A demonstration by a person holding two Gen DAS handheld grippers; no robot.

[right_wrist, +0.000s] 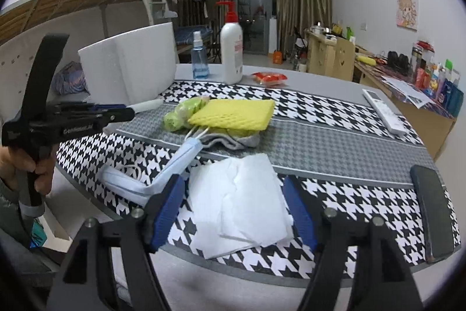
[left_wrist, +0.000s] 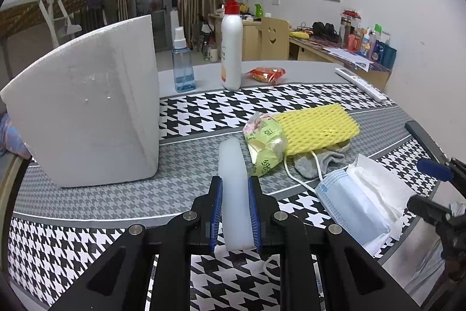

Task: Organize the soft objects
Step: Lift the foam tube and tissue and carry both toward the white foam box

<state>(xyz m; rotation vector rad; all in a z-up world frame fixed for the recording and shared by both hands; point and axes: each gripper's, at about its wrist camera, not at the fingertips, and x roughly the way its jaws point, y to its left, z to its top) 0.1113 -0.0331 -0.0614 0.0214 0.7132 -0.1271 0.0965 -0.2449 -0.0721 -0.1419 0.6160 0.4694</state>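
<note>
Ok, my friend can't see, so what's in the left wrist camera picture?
The left claw is shut on a white foam strip above a houndstooth tablecloth. A big white foam box stands to its left; a yellow foam net, face mask and tissue lie right.

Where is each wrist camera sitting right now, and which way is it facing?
Left wrist: on the left hand-held gripper, facing across the table toward the white foam box; its fingers are shut on a white foam strip, and the right hand-held gripper shows at the right edge.
Right wrist: on the right hand-held gripper, open over the white tissue, facing the same way; the person's left hand shows at left.
Shared: foam box, yellow foam net, face mask, tissue, pump bottle.
</note>
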